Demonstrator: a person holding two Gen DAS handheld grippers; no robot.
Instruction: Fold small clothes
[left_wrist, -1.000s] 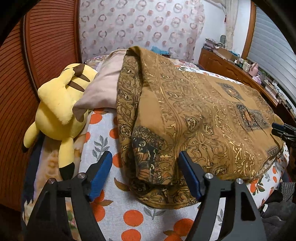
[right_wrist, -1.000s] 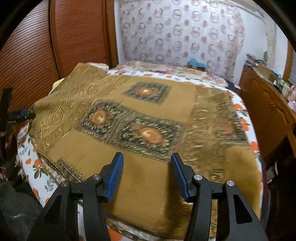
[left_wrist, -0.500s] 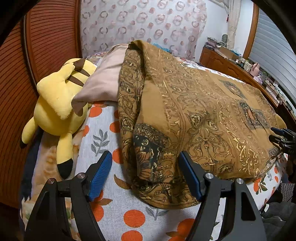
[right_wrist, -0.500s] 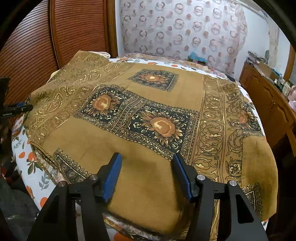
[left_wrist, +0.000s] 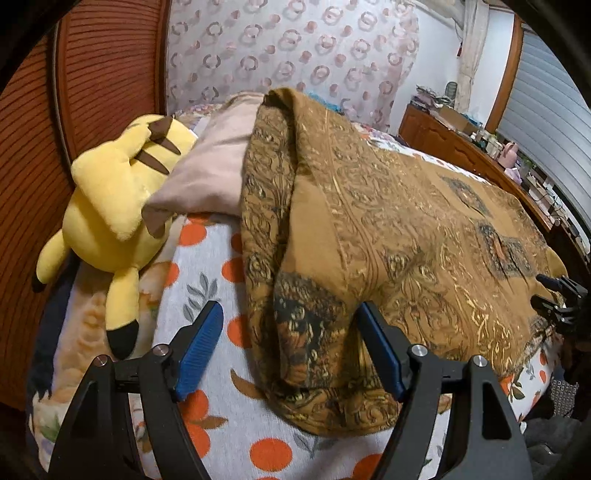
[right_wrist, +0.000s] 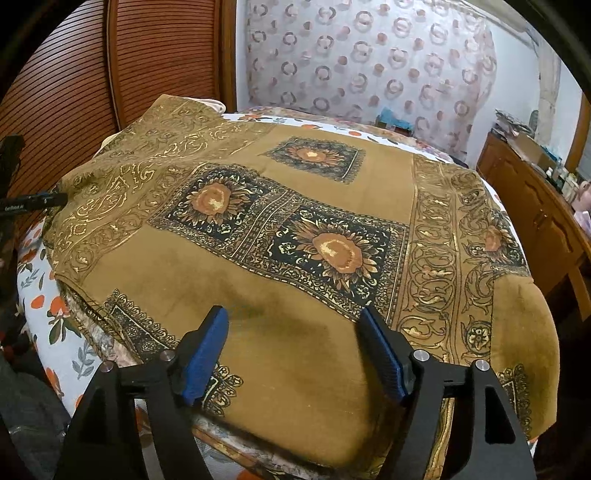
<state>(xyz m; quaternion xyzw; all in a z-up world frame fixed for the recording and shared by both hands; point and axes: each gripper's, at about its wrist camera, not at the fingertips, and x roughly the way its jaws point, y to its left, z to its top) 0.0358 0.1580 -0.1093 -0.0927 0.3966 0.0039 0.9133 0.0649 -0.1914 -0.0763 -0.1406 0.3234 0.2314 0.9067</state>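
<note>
A large ochre-brown cloth printed with gold scrollwork and dark sunflower squares (right_wrist: 295, 229) lies spread over most of the bed with the white, orange-dotted floral sheet (left_wrist: 229, 413), its near-left corner bunched in folds at the bed's near edge. The left gripper (left_wrist: 291, 347) hovers with jaws wide apart around that bunched corner, holding nothing. The right gripper (right_wrist: 295, 350) hovers wide open and empty over the cloth's near edge, while a yellow plush toy (left_wrist: 110, 206) and a beige pillow (left_wrist: 210, 173) lie along the bed's left edge.
</note>
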